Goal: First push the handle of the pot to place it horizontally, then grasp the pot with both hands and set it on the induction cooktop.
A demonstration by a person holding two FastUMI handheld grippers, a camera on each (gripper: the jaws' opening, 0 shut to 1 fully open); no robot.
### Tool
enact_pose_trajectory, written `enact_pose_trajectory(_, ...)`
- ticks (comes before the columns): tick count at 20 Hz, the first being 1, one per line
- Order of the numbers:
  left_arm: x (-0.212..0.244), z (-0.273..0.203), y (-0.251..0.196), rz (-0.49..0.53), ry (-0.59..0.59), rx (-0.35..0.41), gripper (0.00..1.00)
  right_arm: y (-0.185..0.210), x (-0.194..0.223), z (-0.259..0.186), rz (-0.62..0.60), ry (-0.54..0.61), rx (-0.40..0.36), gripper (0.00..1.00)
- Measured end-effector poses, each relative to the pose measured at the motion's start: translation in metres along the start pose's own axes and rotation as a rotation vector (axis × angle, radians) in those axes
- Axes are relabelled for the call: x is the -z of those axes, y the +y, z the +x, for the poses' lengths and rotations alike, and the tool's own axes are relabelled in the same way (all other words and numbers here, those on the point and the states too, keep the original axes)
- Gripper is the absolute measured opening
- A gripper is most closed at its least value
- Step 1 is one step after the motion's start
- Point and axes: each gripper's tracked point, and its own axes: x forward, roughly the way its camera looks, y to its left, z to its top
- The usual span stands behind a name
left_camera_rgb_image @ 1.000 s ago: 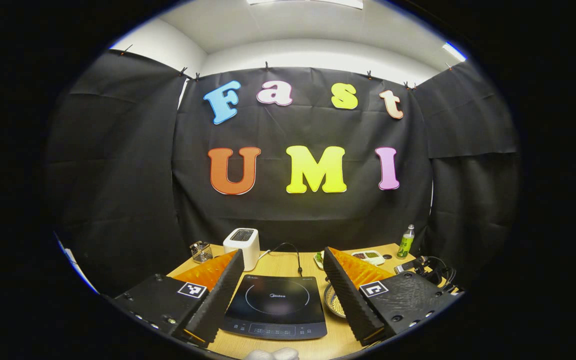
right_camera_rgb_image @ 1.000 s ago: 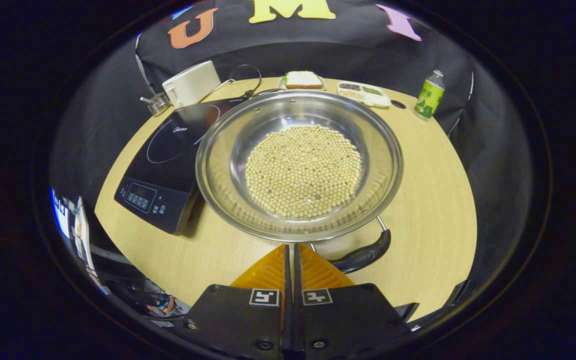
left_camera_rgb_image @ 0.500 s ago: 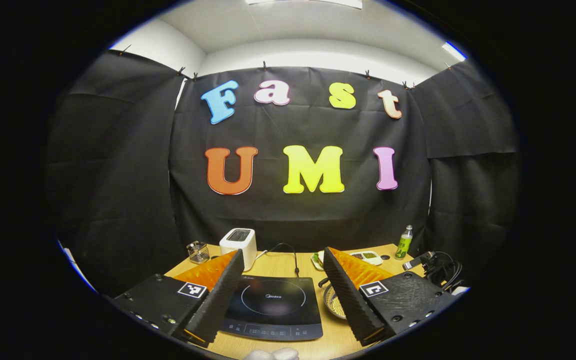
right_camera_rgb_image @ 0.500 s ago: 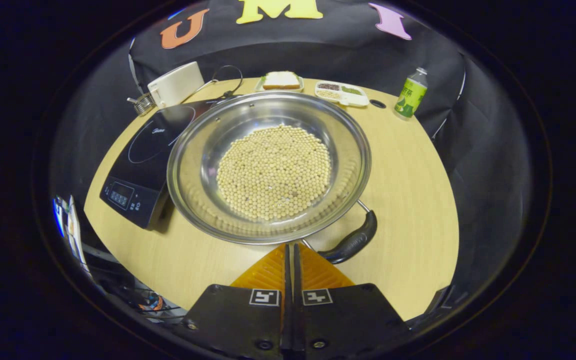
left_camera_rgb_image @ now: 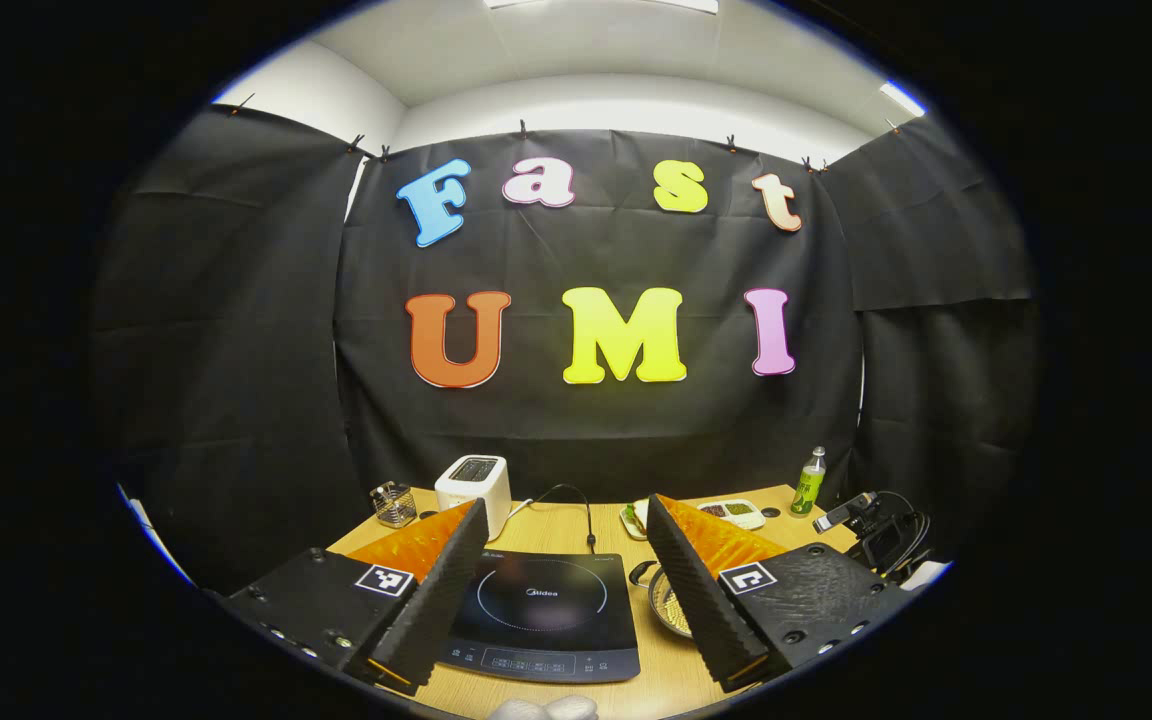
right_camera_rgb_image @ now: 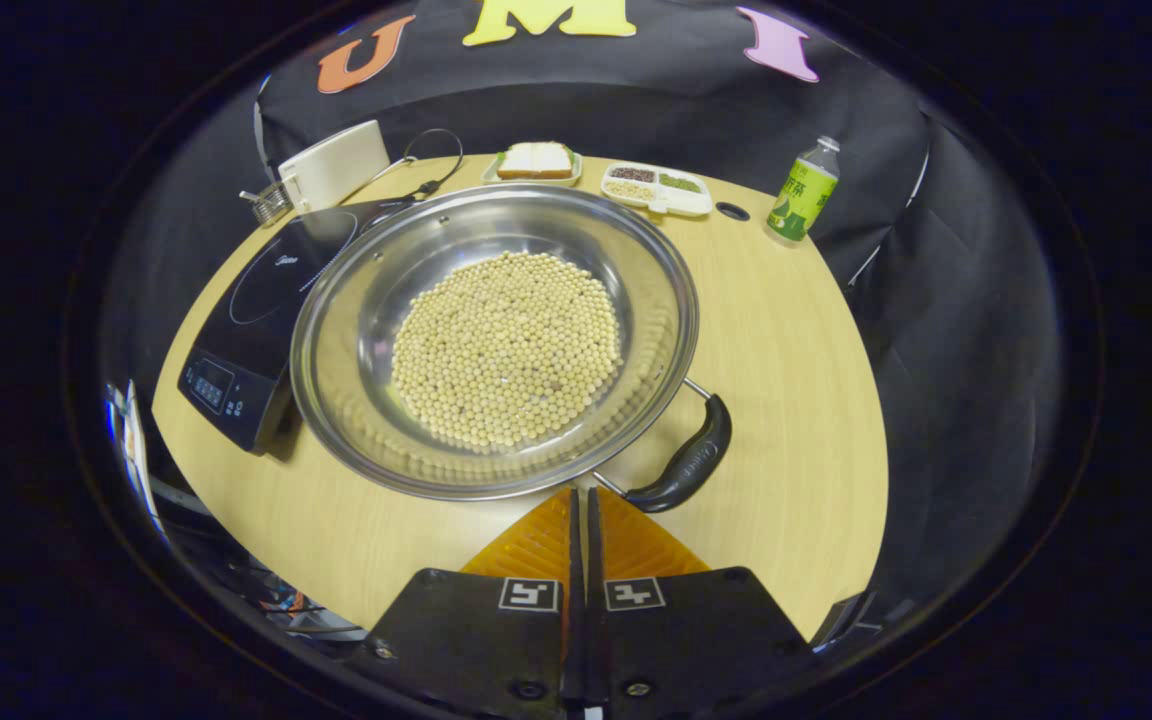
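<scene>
Left gripper view: a wooden table [left_camera_rgb_image: 576,528] stands inside black cloth walls under a white ceiling. Between the wide-open fingers of the left gripper [left_camera_rgb_image: 566,525] lies the cooktop [left_camera_rgb_image: 542,612]. Beyond the left finger stand a toaster [left_camera_rgb_image: 475,482] and a wire basket [left_camera_rgb_image: 394,503]; past the right finger, a bottle [left_camera_rgb_image: 810,481]. The pot [left_camera_rgb_image: 664,604] peeks out just inside the right finger.

Right gripper view: the right gripper [right_camera_rgb_image: 581,492] has its fingers closed together, tips at the pot's [right_camera_rgb_image: 496,340] near rim. The pot, full of beans, overlaps the cooktop [right_camera_rgb_image: 248,330] to its left. Its black handle [right_camera_rgb_image: 684,464] lies just right of the fingertips, slanting.
</scene>
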Motion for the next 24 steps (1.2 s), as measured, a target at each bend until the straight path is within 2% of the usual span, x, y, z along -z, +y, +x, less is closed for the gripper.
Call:
enact_pose_trajectory(3,0.002,0.003,-0.003,0.01,0.009,-0.006,0.95,-0.011,-0.006,0.005,-0.014,-0.006,0.004,0.0)
enact_pose_trajectory(4,0.0,0.003,-0.004,0.014,0.006,-0.01,0.95,-0.015,-0.007,0.006,-0.019,-0.004,0.005,0.04)
enact_pose_trajectory(5,-0.002,0.003,-0.004,0.017,0.002,-0.015,0.95,-0.018,-0.008,0.007,-0.02,0.0,0.008,0.0)
enact_pose_trajectory(8,-0.002,0.006,-0.003,-0.002,-0.004,-0.034,0.95,-0.029,-0.014,0.008,-0.04,0.005,0.015,0.04)
enact_pose_trajectory(9,-0.003,0.005,-0.002,-0.008,-0.003,-0.04,0.95,-0.034,-0.016,0.007,-0.053,0.002,0.022,0.0)
enact_pose_trajectory(11,0.0,0.005,0.0,-0.008,0.0,-0.057,0.95,-0.042,-0.02,0.008,-0.071,0.001,0.031,0.0)
enact_pose_trajectory(14,0.004,0.004,0.001,-0.014,0.006,-0.079,0.95,-0.053,-0.028,0.009,-0.082,-0.002,0.04,0.07)
enact_pose_trajectory(15,0.006,0.005,0.001,-0.018,0.012,-0.086,0.95,-0.057,-0.031,0.01,-0.088,-0.007,0.046,0.0)
enact_pose_trajectory(20,0.009,0.008,-0.005,-0.022,0.03,-0.107,0.95,-0.072,-0.043,0.015,-0.122,-0.022,0.048,0.04)
enact_pose_trajectory(21,0.008,0.009,-0.006,-0.018,0.028,-0.11,0.95,-0.075,-0.046,0.016,-0.128,-0.024,0.05,0.0)
enact_pose_trajectory(24,0.008,0.011,-0.009,-0.009,0.029,-0.121,0.95,-0.083,-0.054,0.021,-0.13,-0.03,0.049,0.0)
